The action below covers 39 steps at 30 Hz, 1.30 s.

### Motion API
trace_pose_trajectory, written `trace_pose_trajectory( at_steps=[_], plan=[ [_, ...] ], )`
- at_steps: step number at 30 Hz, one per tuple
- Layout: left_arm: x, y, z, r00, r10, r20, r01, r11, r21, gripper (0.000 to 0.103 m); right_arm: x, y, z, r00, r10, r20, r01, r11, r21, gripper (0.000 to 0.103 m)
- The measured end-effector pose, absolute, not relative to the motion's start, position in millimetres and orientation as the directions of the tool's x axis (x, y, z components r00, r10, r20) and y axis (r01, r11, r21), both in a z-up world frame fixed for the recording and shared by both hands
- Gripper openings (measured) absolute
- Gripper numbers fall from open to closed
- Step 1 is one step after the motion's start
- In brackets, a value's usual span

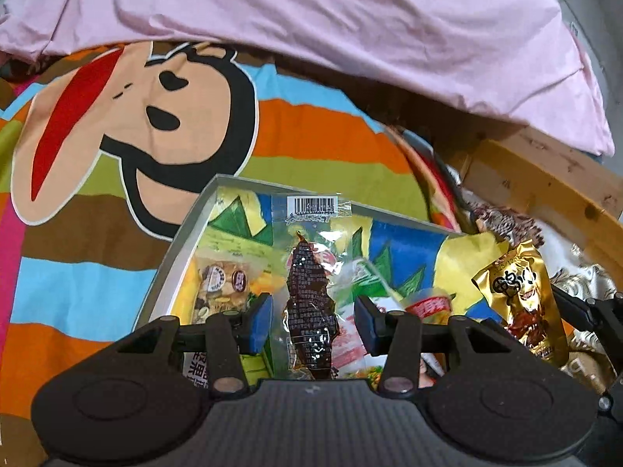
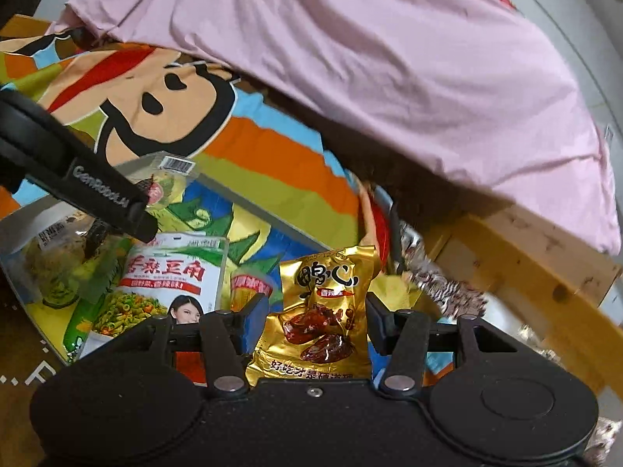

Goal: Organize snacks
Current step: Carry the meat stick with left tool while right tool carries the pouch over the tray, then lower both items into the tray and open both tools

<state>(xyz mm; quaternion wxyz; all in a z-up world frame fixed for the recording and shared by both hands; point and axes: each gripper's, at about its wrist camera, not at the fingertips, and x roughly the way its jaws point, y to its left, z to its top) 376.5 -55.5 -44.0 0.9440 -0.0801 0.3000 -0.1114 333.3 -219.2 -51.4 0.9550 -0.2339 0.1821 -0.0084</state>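
Observation:
A shallow grey box (image 1: 176, 241) lined with blue, green and yellow paper lies on a striped monkey-print sheet. My left gripper (image 1: 313, 317) hangs over it, jaws apart, with a clear packet of dark meat (image 1: 309, 303) lying between the blue pads, not pinched. A nut packet (image 1: 222, 284) lies at the box's left. My right gripper (image 2: 317, 321) has a gold duck-heart packet (image 2: 323, 311) between its jaws, which stand apart beside it; the packet also shows in the left wrist view (image 1: 520, 299). A white noodle bag (image 2: 171, 272) lies in the box.
A pink quilt (image 2: 370, 58) is bunched across the back of the bed. A wooden bed frame (image 2: 537, 272) runs along the right, with patterned fabric (image 2: 440, 284) beside it. The left gripper's black body (image 2: 78, 179) crosses the right wrist view at left.

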Motion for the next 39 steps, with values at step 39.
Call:
trace_pose_trajectory(
  at_steps=[39],
  plan=[
    [391.4,-57.2,-63.4,0.722,-0.239,-0.649,0.127,0.968,-0.215,0.051,355.4,-229.7,-57.4,0.894,-0.101,-0.437,-0.067,0.933,-0.353,0.054]
  ],
)
